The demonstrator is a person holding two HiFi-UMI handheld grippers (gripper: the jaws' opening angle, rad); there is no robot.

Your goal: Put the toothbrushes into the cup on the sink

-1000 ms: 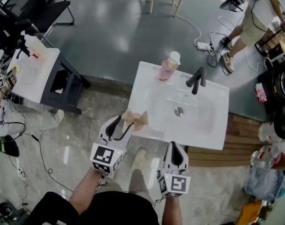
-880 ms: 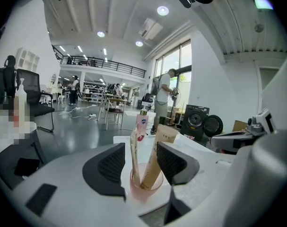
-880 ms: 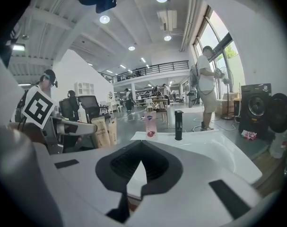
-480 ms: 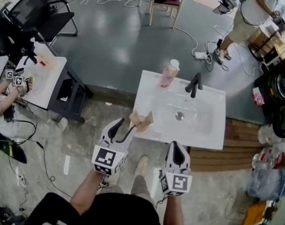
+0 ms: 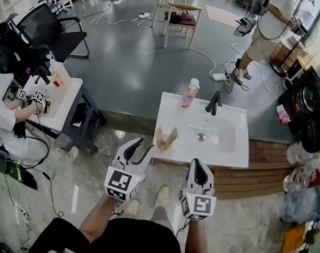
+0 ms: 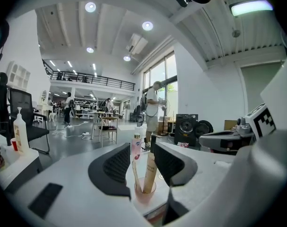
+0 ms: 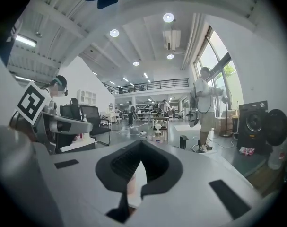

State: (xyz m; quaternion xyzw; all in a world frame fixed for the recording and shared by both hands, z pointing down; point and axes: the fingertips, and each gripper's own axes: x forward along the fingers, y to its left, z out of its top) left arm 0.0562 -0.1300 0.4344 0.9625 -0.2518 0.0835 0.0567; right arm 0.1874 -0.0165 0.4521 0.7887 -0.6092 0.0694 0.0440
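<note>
Left gripper view: left tongs point(image 6: 142, 151) apart, just narrowing, empty; right tongs point(image 7: 139, 167) together; toothbrush point(image 6: 149, 171) print unreadable.

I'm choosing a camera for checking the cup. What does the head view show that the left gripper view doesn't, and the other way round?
Only the head view: the whole sink from above, with its drain and the wooden boards beside it.
Only the left gripper view: the ceiling lights and the balcony railing far behind.
Both: the cup at the sink's near left corner, the toothbrushes standing in it, and the pink bottle behind it.
</note>
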